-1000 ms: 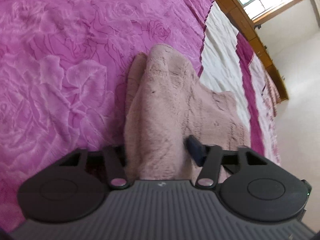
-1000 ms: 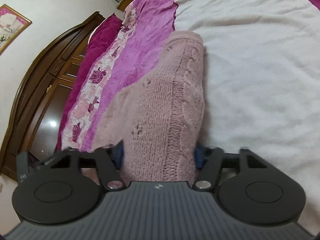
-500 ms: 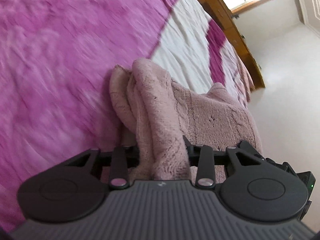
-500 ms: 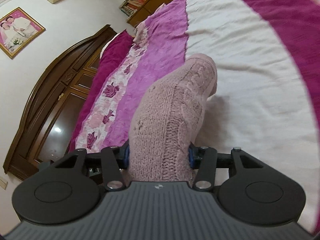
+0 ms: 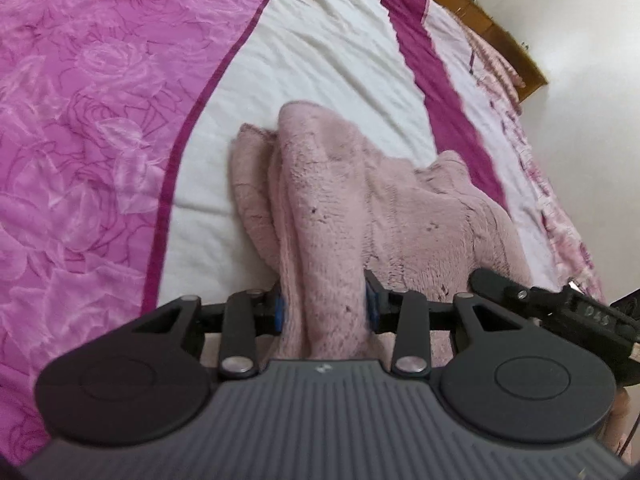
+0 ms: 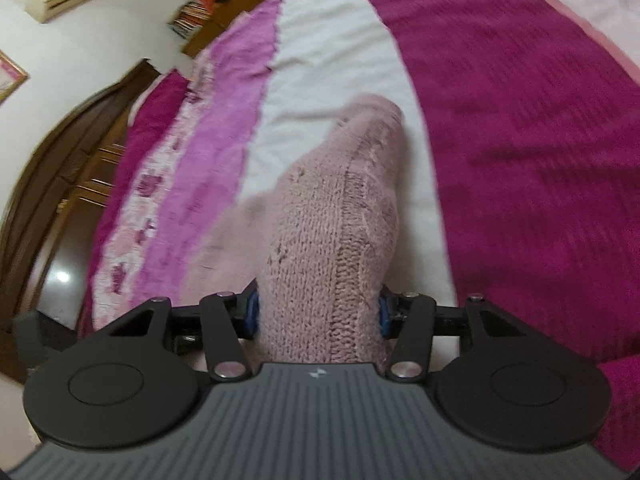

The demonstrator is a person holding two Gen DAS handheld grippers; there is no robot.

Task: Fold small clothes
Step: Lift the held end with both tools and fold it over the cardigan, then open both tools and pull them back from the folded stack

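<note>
I hold a pink knit sweater (image 5: pixel 344 200) with both grippers, above a bed (image 5: pixel 320 60) covered in pink, white and magenta stripes. My left gripper (image 5: pixel 325 310) has a thick gathered bunch of the fleecy side between its blue pads; its jaws have just been closing, and now they stand narrow and squeeze the cloth. My right gripper (image 6: pixel 318 314) clamps a broader roll of the knit side, with the jaws partly apart and both pads pressed into it. The sweater's far end droops toward the white stripe, and I cannot tell whether it touches.

I judge the risks this way. The left bunch holds several loose layers, so an inner layer could slip out and undo the fold. If my hands drift apart, the knit could stretch or pull free of one grip. The hanging end could drag across the bed and crumple under the fold when I lay it down.
</note>
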